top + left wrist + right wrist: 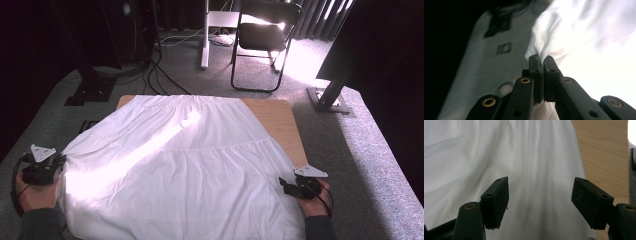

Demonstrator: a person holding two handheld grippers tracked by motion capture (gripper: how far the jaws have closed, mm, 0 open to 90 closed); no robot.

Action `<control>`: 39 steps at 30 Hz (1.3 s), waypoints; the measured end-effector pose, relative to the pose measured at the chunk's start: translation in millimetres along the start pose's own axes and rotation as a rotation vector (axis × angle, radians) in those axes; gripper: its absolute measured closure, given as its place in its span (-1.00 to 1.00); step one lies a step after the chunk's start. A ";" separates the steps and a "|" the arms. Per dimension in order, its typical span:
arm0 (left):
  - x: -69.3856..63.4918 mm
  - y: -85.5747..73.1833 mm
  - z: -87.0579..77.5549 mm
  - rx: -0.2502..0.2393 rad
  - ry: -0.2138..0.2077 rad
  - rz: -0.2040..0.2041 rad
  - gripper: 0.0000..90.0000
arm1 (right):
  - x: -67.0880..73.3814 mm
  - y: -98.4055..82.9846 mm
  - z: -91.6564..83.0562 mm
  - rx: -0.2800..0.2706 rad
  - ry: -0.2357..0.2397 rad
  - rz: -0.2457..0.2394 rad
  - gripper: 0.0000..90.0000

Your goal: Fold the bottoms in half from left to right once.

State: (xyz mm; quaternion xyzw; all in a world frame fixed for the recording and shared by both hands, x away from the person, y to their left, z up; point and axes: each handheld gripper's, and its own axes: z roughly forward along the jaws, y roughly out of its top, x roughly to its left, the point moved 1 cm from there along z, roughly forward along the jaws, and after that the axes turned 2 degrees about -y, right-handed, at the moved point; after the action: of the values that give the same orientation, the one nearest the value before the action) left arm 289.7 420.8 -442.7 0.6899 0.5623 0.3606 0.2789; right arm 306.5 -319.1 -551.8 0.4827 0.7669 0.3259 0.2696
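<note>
Grey carpet surrounds a wooden table (pixel 280 120), with a folding chair (pixel 262 40) beyond. A white cloth (pixel 185 165) is spread over most of the table, draping off its near and left edges. The left gripper (pixel 541 58) has its jaws pressed together, pinching the cloth's left edge. The right gripper (pixel 540 195), jaws spread, hovers over the right edge. Judged step: securing the second grip; next, the right jaws must close on that edge.

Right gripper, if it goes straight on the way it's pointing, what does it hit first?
Most likely the white cloth: the right gripper has its jaws open with that fabric straight ahead, the bare wooden table off to one side. Depth is unclear.
</note>
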 end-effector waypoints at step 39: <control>-356.2 94.5 29.0 -0.086 -0.823 0.477 0.30 | -5.6 -1.9 -17.0 0.051 -0.056 0.116 0.13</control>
State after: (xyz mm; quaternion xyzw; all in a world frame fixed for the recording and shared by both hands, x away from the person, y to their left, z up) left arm 329.2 53.3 -450.4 0.8730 0.2155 0.1344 0.4163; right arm 295.2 -328.9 -541.8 0.5420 0.7378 0.3075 0.2593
